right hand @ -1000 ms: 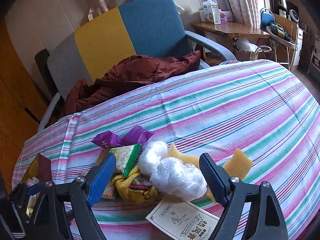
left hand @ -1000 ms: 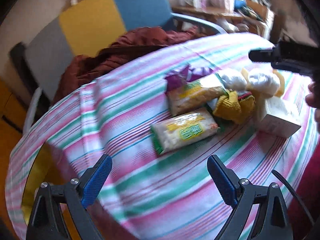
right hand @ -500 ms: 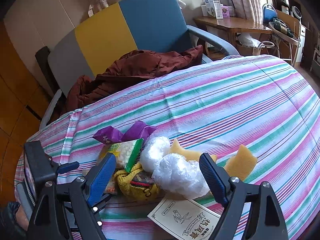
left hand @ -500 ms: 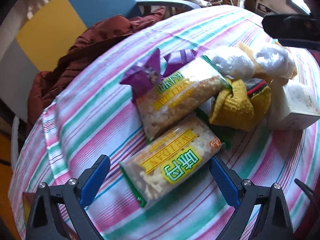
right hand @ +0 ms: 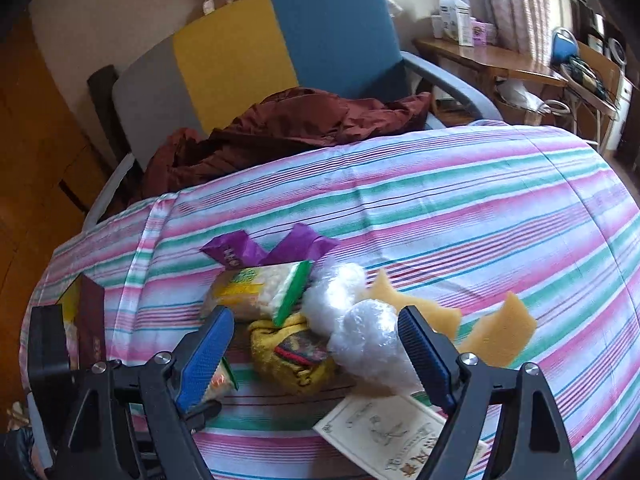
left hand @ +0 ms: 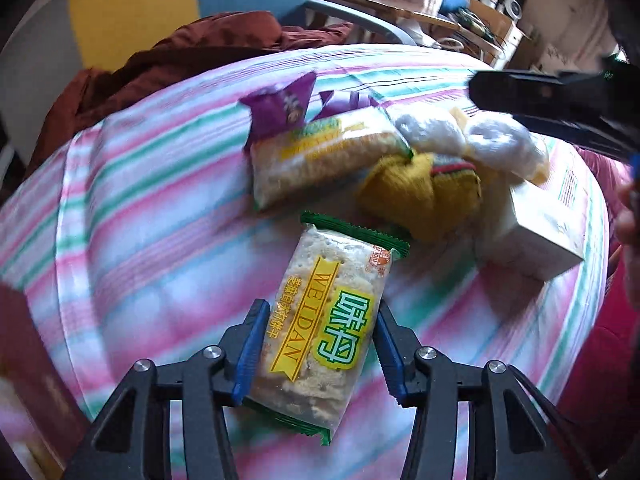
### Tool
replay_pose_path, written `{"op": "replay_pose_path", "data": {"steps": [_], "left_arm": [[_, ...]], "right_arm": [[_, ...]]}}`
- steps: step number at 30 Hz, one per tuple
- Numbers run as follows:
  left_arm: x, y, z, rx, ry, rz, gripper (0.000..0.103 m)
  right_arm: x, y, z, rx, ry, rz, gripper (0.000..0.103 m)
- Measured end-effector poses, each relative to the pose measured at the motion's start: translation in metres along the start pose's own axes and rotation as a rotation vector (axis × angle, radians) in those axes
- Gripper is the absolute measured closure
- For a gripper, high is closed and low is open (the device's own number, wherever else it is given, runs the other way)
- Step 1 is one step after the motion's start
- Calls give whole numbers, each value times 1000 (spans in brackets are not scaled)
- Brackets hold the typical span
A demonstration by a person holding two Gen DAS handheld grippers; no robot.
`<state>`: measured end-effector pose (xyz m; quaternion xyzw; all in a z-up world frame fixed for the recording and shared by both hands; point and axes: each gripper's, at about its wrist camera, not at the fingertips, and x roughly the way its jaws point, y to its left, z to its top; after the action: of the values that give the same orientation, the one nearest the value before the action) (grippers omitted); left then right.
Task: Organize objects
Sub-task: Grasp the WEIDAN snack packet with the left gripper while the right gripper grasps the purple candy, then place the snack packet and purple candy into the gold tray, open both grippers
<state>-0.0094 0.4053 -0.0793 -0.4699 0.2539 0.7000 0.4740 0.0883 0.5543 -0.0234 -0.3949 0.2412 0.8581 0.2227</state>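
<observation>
My left gripper (left hand: 318, 344) is shut on a clear cracker packet (left hand: 328, 320) with green ends and yellow label, over the striped tablecloth (left hand: 140, 240). Behind it lie a second cracker packet (left hand: 320, 160), a purple wrapper (left hand: 280, 108), a yellow knitted cloth (left hand: 420, 196), white plastic-wrapped bundles (left hand: 496, 144) and a white box (left hand: 540, 224). My right gripper (right hand: 316, 340) is open above the yellow cloth (right hand: 292, 356) and a white bundle (right hand: 372, 344), holding nothing. Two yellow sponge pieces (right hand: 500, 328) lie to the right.
A dark red box (right hand: 90, 316) stands at the table's left edge. A chair (right hand: 280, 52) with a maroon jacket (right hand: 280, 128) stands behind the table. A wooden side table (right hand: 480, 60) with cartons is at the back right.
My left gripper has moved in to the near cracker packet and closed on it; the packet has turned lengthwise between the fingers. My right gripper has barely moved.
</observation>
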Motion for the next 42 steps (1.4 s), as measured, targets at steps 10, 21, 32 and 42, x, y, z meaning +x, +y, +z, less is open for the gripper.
{"op": "replay_pose_path", "data": {"steps": [10,21,32,42], "left_arm": [[-31,8,-35,-89,-44,-52,51],[-76,24,-52,-146,-116,-102,51],[-118,47,-73,-222,-219,-114,51],[-171,103,-134,-390,-305,-5,51]], "right_arm": [[48,68,33,-173,56,12,18],[125,97,50,-231,155,-54,70],[35,125,40,-236,9,70,70],[-15,192,-9,-315,27,284,70]]}}
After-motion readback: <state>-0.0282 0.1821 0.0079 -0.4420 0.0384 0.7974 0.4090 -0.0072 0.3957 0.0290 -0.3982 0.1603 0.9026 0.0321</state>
